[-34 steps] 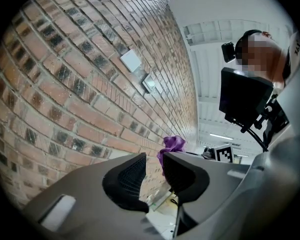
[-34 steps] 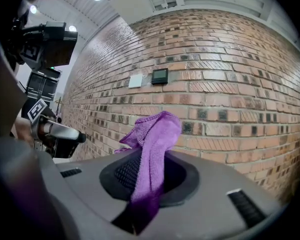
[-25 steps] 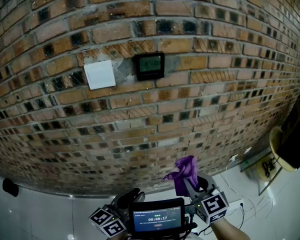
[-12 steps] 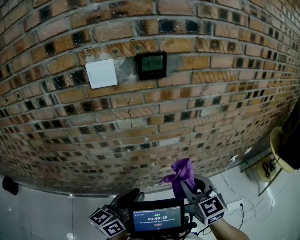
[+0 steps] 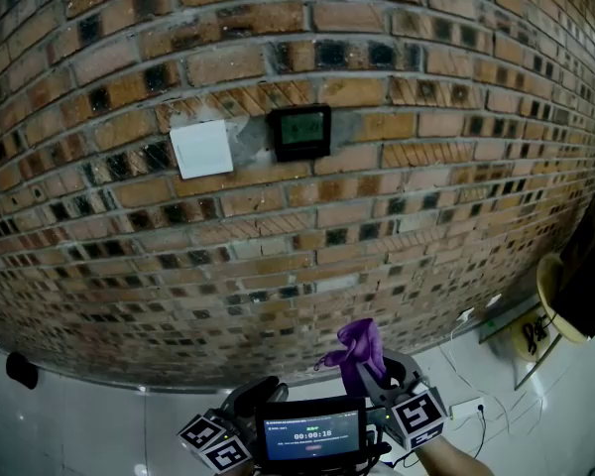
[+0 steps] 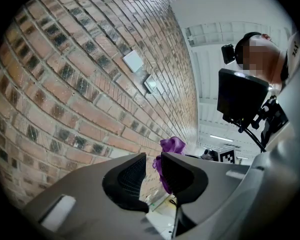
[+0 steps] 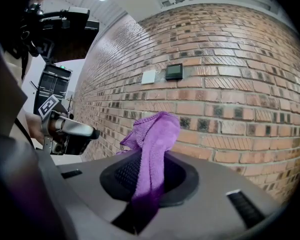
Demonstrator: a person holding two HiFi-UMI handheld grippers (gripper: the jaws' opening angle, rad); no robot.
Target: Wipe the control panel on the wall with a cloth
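The control panel (image 5: 299,131) is a small black box with a greenish display, set in the brick wall well above both grippers. It also shows in the right gripper view as the panel (image 7: 174,71). A purple cloth (image 5: 360,350) stands up out of my right gripper (image 5: 377,377), which is shut on it; the cloth (image 7: 157,134) hangs between the jaws. My left gripper (image 5: 248,397) sits low beside it, jaws drawn together to a thin slit with nothing in them. Both are far below the panel (image 6: 151,84).
A white switch plate (image 5: 201,149) sits just left of the panel. A phone screen (image 5: 312,432) is mounted between the grippers. At the right stand a yellow round object and a dark one (image 5: 570,281). Cables (image 5: 471,405) lie on the white floor.
The right gripper and the cloth have sunk slightly and shifted a little left. The wall and panel look the same.
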